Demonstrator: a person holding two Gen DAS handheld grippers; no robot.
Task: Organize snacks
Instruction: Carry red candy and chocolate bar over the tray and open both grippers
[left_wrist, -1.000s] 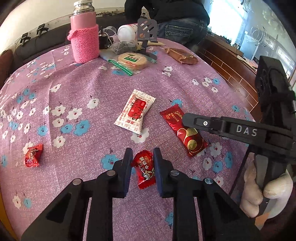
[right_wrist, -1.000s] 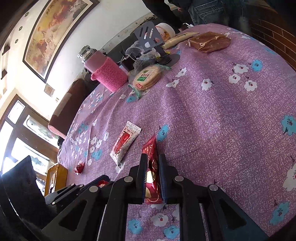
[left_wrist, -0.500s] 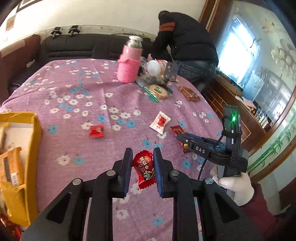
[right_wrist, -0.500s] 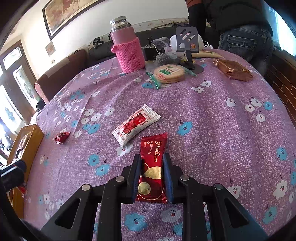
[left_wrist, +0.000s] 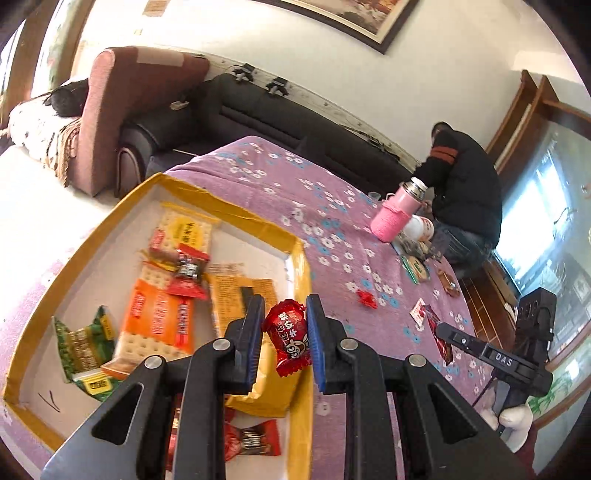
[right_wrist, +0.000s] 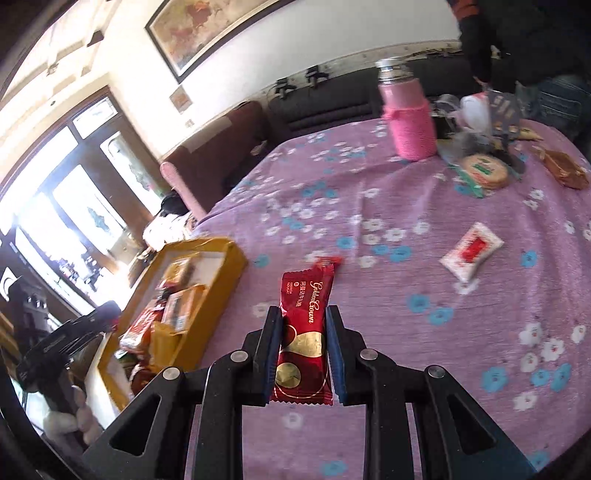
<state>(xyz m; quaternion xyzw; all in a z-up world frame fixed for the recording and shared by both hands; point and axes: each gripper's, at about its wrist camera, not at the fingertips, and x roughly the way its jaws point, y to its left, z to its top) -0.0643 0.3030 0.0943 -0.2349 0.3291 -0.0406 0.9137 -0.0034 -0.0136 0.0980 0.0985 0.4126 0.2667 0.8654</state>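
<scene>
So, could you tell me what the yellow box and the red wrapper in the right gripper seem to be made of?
The yellow box looks like cardboard: matte walls with creased, folded rims and a plain whitish floor. The red wrapper looks like glossy plastic or foil film: it shines, carries metallic gold print and has crimped, serrated ends. Which film it is I cannot tell.

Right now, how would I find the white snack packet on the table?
Start at the pink bottle at the far end of the purple flowered table. Come toward the near edge, past the round cracker pack, to a packet lying flat by itself. It is the only white one, with a red patch in its middle; the other loose snacks are red.
</scene>
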